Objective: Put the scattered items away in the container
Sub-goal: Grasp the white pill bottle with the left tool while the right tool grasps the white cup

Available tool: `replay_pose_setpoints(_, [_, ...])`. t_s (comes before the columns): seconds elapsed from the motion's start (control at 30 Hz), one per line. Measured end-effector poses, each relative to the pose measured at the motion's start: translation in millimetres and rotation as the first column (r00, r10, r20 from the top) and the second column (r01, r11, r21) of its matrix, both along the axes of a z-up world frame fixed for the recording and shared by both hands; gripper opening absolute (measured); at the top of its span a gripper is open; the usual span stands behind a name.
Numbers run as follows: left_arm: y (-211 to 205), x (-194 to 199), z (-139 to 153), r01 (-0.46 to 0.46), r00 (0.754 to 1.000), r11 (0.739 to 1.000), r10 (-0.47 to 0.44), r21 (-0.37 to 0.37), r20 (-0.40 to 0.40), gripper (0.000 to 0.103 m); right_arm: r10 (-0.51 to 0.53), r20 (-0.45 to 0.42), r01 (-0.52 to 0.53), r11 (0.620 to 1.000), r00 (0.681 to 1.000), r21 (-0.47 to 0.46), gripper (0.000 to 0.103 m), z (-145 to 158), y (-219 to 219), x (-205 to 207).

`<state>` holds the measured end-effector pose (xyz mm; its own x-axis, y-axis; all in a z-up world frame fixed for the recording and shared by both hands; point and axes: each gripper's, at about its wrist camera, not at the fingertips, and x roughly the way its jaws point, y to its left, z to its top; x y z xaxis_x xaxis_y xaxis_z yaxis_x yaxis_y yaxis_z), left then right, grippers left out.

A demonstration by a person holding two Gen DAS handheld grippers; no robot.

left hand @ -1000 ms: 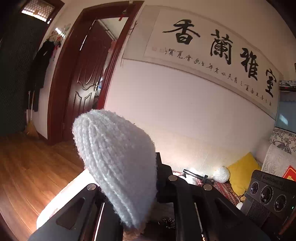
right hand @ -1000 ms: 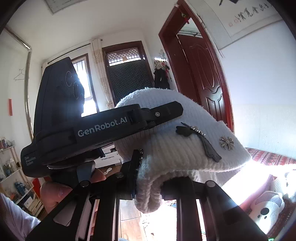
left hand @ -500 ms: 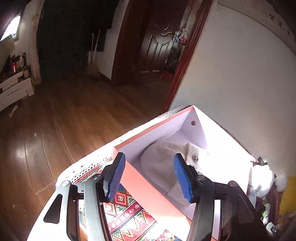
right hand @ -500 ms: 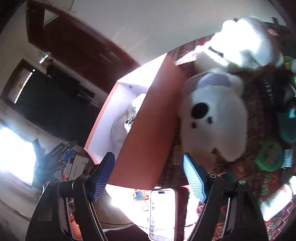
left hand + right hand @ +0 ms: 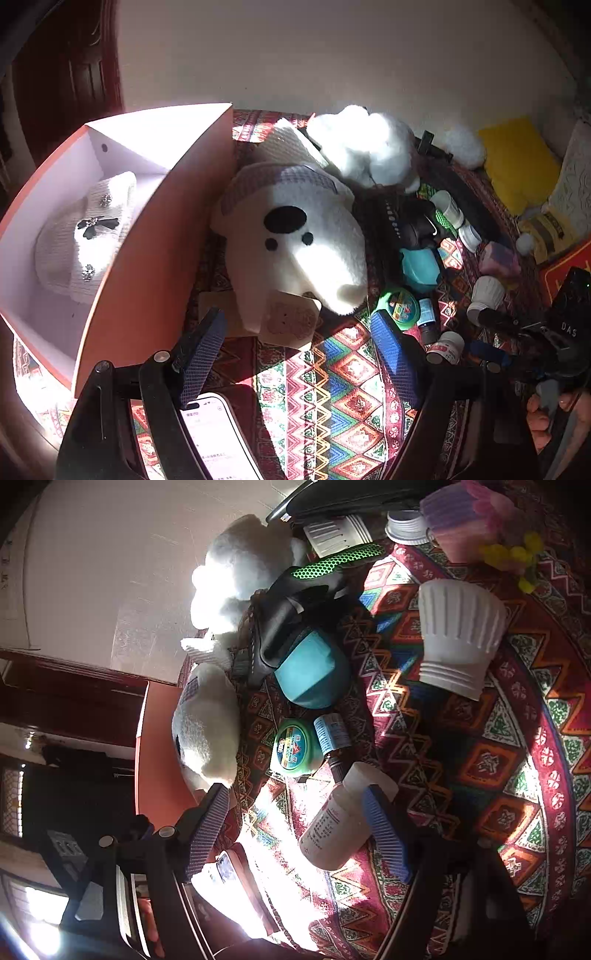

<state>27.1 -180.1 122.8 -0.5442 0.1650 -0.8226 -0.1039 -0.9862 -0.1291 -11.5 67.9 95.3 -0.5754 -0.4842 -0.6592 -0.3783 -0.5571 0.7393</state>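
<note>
An orange box (image 5: 147, 258) with a white inside stands at the left; a white knit hat (image 5: 85, 236) lies in it. A white plush dog (image 5: 295, 243) lies beside the box on the patterned cloth. My left gripper (image 5: 295, 354) is open and empty, just in front of the dog. My right gripper (image 5: 295, 827) is open, its jaws either side of a white pill bottle (image 5: 340, 819) lying on the cloth. That bottle also shows in the left wrist view (image 5: 445, 347). The box edge (image 5: 155, 746) and the dog (image 5: 207, 731) show at the left of the right wrist view.
Scattered on the cloth: a green round tin (image 5: 295, 749), a small blue-label bottle (image 5: 332, 734), a teal case (image 5: 314, 672), a white ribbed cup (image 5: 458, 635), a fluffy white toy (image 5: 362, 144), a pink item (image 5: 465, 517). A phone (image 5: 218, 439) lies at the near edge.
Both grippers let go of the white hat, which now lies in the box. Both have swung right and down over the cloth; the right one now straddles the pill bottle.
</note>
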Motion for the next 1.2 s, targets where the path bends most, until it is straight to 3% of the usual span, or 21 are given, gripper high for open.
replay_pose_setpoints(0.17, [80.9, 13.1, -27.9, 0.213, 0.976, 0.976, -0.211, -0.043, 0.05, 0.08, -0.072, 0.03, 0.074, 0.996, 0.997, -0.055, 0.073, -10.2, 29.2, 20.6])
replay_pose_setpoints(0.3, [125.7, 21.8, -45.0, 0.382, 0.922, 0.921, -0.375, -0.075, 0.092, 0.08, -0.222, 0.029, 0.22, 0.974, 0.975, 0.043, 0.072, -4.5, 70.2, 35.7])
replay_pose_setpoints(0.37, [142.3, 23.9, -52.5, 0.429, 0.902, 0.897, -0.418, -0.108, 0.11, 0.08, -0.267, 0.037, 0.263, 0.961, 0.963, 0.087, 0.072, -6.1, 86.9, 35.1])
replay_pose_setpoints(0.47, [154.7, 19.7, -61.6, 0.446, 0.894, 0.884, -0.433, -0.139, 0.117, 0.08, -0.3, 0.077, 0.292, 0.951, 0.951, 0.104, 0.072, -21.7, 105.1, 19.2])
replay_pose_setpoints(0.6, [159.4, 6.8, -64.5, 0.42, 0.906, 0.901, -0.408, -0.113, 0.11, 0.079, -0.292, 0.11, 0.291, 0.956, 0.95, 0.028, 0.071, -46.4, 109.9, 0.6])
replay_pose_setpoints(0.67, [162.2, 2.1, -66.7, 0.427, 0.902, 0.899, -0.416, -0.094, 0.118, 0.07, -0.296, 0.099, 0.294, 0.955, 0.95, 0.034, 0.07, -46.0, 109.3, -2.6])
replay_pose_setpoints(0.7, [164.4, 1.6, -68.2, 0.441, 0.894, 0.893, -0.428, -0.087, 0.128, 0.058, -0.29, 0.089, 0.288, 0.957, 0.953, 0.036, 0.066, -45.2, 108.9, -3.4])
replay_pose_setpoints(0.73, [167.2, 2.0, -68.3, 0.452, 0.888, 0.888, -0.439, -0.083, 0.139, 0.04, -0.281, 0.082, 0.28, 0.96, 0.956, 0.031, 0.052, -45.1, 108.2, -4.0])
replay_pose_setpoints(0.83, [170.8, 5.2, -68.0, 0.43, 0.901, 0.895, -0.416, -0.119, 0.126, 0.04, -0.264, 0.054, 0.266, 0.963, 0.963, -0.035, 0.05, -46.0, 106.4, -2.0])
replay_pose_setpoints(0.97, [158.7, 7.1, -56.0, 0.397, 0.916, 0.914, -0.39, -0.081, 0.095, 0.04, -0.254, -0.03, 0.254, 0.967, 0.967, 0.0, 0.05, -21.8, 99.8, 0.7])
replay_pose_setpoints(1.2, [98.5, 12.3, 13.1, 0.298, 0.954, 0.954, -0.297, 0.026, -0.042, 0.04, -0.159, -0.142, 0.162, 0.987, 0.977, 0.007, 0.05, 13.1, 57.5, -4.3])
